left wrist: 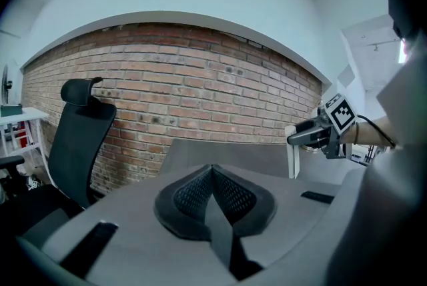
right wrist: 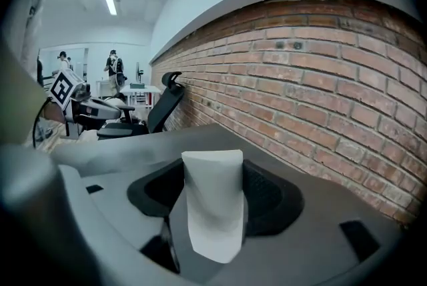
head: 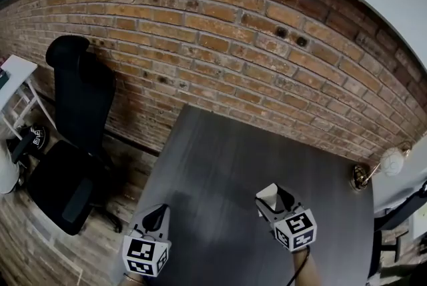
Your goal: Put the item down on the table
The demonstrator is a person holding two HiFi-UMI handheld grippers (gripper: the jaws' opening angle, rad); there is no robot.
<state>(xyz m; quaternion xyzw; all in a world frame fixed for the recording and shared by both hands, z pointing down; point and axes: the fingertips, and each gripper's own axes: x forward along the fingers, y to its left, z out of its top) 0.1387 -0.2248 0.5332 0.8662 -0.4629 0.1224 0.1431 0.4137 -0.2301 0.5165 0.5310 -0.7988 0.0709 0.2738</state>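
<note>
A white, flattened, cup-like item (right wrist: 213,211) stands upright between the jaws of my right gripper (right wrist: 212,175), which is shut on it. In the head view the same item (head: 267,194) shows at the tip of the right gripper (head: 269,199), over the middle of the dark grey table (head: 220,165). From the left gripper view the item (left wrist: 291,153) hangs down from the right gripper (left wrist: 308,136) close to the tabletop; whether it touches I cannot tell. My left gripper (head: 157,214) is at the table's near left, its jaws (left wrist: 212,175) shut with nothing between them.
A brick wall (head: 220,45) runs along the table's far edge. A black office chair (head: 73,145) stands left of the table, a white desk (head: 13,75) beyond it. A brass-based lamp (head: 365,175) sits at the table's right edge. People stand far off (right wrist: 112,65).
</note>
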